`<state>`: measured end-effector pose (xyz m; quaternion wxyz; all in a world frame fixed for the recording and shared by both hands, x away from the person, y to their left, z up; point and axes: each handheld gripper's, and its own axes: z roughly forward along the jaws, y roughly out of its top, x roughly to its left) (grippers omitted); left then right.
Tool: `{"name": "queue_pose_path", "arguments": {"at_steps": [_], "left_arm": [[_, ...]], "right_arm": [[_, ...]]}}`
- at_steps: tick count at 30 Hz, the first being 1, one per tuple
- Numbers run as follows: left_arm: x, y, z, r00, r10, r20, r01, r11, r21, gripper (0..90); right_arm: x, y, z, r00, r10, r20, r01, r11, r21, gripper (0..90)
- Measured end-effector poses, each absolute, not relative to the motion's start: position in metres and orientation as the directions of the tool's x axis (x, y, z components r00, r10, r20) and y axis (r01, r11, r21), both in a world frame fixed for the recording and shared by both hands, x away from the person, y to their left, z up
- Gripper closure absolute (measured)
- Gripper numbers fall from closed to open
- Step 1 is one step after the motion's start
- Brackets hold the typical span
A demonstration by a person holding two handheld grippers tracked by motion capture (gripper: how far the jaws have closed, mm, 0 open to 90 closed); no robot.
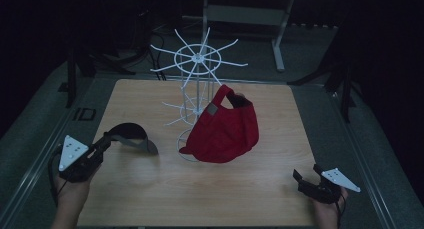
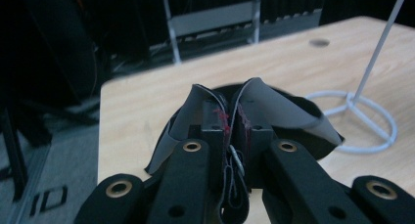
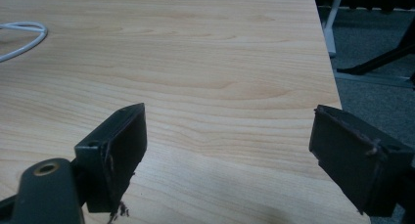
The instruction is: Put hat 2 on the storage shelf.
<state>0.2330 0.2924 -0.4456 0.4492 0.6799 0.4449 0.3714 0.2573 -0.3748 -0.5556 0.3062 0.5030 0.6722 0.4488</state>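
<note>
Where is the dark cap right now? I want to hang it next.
In the high view the dark cap is at the table's left side, pinched in the left gripper, left of the white rack and the red cap hanging on it.
</note>
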Motion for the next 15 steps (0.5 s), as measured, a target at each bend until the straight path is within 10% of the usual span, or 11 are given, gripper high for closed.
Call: {"name": "queue_pose_path", "arguments": {"at_steps": [15], "left_arm": [[0.22,0.297,-0.402,0.377,0.919,0.112,0.141,-0.177,0.974,84.6]], "right_arm": [[0.259,-0.375,-0.556,-0.299,0.954,0.039,0.412,0.092,0.906,13.9]]}}
